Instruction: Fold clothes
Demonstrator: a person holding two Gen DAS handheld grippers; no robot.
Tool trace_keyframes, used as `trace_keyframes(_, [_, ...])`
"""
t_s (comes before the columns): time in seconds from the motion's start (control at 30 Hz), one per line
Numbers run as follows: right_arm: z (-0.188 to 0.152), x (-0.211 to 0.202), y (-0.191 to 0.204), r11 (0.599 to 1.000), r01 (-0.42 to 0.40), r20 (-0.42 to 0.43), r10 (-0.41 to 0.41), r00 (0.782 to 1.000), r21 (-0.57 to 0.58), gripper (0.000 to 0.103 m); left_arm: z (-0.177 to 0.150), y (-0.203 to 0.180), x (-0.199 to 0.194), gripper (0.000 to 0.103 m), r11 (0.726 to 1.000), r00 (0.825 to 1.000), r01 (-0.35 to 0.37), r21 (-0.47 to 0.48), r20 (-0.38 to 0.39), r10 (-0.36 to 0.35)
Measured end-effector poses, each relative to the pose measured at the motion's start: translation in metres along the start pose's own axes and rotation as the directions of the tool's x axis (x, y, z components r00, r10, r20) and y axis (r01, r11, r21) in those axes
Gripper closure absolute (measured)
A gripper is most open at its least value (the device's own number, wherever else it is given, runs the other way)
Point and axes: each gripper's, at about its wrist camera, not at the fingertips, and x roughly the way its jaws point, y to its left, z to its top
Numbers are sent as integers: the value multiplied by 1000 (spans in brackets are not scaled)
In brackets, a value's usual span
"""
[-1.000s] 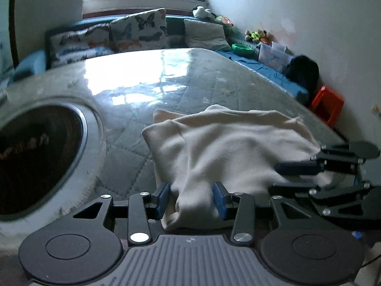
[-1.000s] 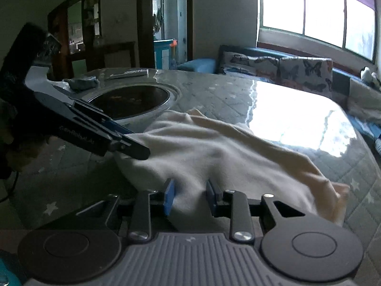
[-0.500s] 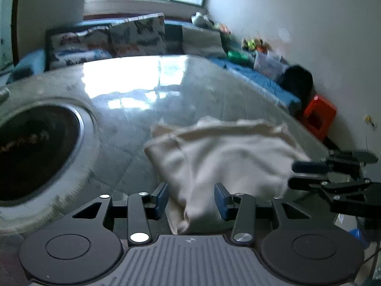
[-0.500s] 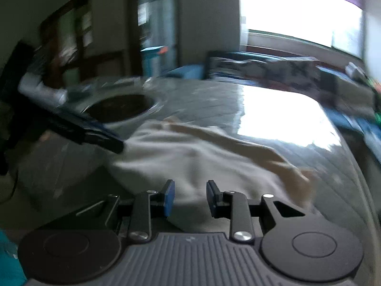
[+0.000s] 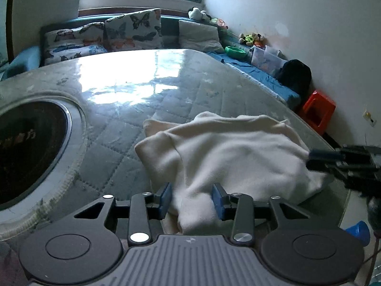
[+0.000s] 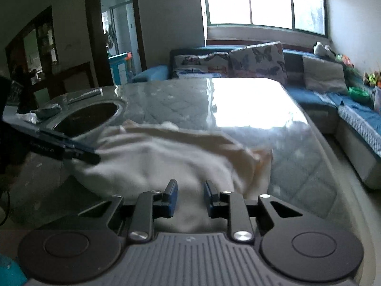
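Left wrist view shows the cream garment (image 5: 228,157) lying bunched on the bench (image 5: 133,109), with a fold of it running up between the pads of the left tongs (image 5: 191,201). Those pads stand spread on either side of the cloth, and I cannot tell whether they press it. Off to their right, the right tongs (image 5: 316,159) reach in sideways and meet the garment's far edge. From the right wrist, the right tongs (image 6: 189,199) also sit spread with cloth between them, the grip unclear. Left of the left tongs a dark round opening (image 5: 26,147) is sunk into the bench. Beyond the garment, butterfly pillows (image 5: 132,33) line a blue sofa (image 6: 357,109), and a red stool (image 5: 318,110) stands by the wall.
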Motion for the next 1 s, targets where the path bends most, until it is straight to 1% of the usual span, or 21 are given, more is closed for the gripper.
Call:
trace_keyframes(0.07, [11,12,1,1000,-13,-1,13,1000,4,80,-1,0,1,62,1000,1000,-5,2,-3,5])
trace_keyframes(0.13, [19,29,1,1000,-7,-11,7,1000,10,80,-1,0,3,62,1000,1000,-9,3,-5,9])
trace_keyframes(0.27, [24,60,-10,998,30,-77,-26,997,52,80,2,0,0,61,1000,1000,-8,-3,-6,8])
trace_keyframes(0.37, [30,61,-8,999,36,-77,-34,996,33,80,7,1,-3,59,1000,1000,-11,-13,-2,11])
trace_keyframes(0.5, [45,65,3,1000,31,-56,-31,998,3,76,17,-3,-1,54,1000,1000,-16,-7,14,16])
trace_keyframes(0.53, [49,69,4,999,35,-59,-34,998,3,76,20,-5,1,52,1000,1000,-21,-6,13,21])
trace_keyframes(0.73, [59,107,0,997,62,-109,-56,992,47,76,34,-6,18,50,1000,1000,-28,-2,0,28])
trace_keyframes(0.83, [58,113,1,996,74,-115,-69,991,47,76,37,-4,26,50,999,999,-34,-9,-24,34])
trace_keyframes(0.9, [61,109,4,997,68,-97,-64,993,44,76,38,-4,28,49,999,999,-32,-8,-25,32])
trace_keyframes(1.0, [66,108,11,998,38,-77,-35,996,42,75,39,-4,30,47,999,999,-34,-5,-24,34])
